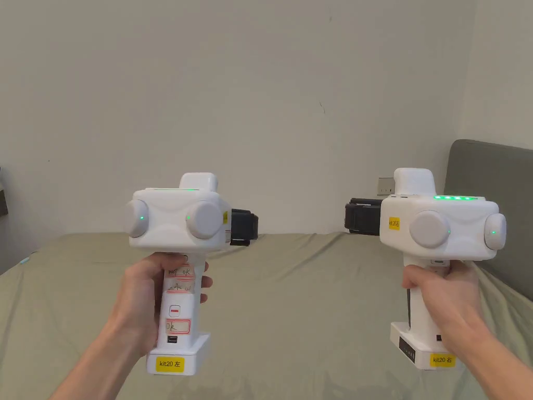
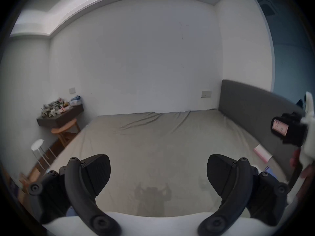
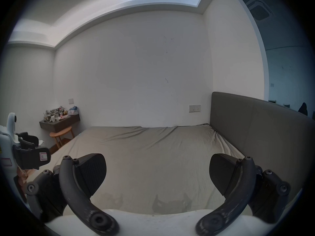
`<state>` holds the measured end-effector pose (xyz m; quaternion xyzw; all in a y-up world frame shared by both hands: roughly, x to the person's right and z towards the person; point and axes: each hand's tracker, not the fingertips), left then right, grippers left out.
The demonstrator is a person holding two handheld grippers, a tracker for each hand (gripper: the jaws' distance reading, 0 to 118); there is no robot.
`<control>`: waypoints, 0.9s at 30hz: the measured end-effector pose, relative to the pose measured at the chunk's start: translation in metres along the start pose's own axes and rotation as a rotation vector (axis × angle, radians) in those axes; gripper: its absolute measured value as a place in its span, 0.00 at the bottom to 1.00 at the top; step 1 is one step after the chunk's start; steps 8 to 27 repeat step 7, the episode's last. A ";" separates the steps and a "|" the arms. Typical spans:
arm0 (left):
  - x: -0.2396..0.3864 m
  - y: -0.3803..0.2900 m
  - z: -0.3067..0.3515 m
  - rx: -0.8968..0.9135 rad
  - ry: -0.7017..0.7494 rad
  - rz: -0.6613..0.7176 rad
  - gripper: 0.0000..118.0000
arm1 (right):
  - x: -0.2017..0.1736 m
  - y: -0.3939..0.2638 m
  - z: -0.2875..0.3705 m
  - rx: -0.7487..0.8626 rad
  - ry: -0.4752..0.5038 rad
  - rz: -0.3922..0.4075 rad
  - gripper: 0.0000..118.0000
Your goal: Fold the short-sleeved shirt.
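Shirt: I can't find it on the bed (image 1: 291, 291); your left gripper (image 2: 158, 175) and right gripper (image 3: 157, 173) hang above the bed, jaws wide, empty; locate it before lowering.

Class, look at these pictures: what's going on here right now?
A person holds up the left gripper and the right gripper, one in each hand, above a bed with a wrinkled olive sheet. Both grippers have their jaws spread wide with nothing between them. No folding has started yet.
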<state>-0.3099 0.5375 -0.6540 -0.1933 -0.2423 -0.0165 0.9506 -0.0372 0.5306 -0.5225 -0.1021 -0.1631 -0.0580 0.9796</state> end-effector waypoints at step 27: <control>0.013 -0.006 0.014 0.055 0.124 -0.048 0.98 | -0.004 0.002 0.008 0.023 -0.013 0.041 1.00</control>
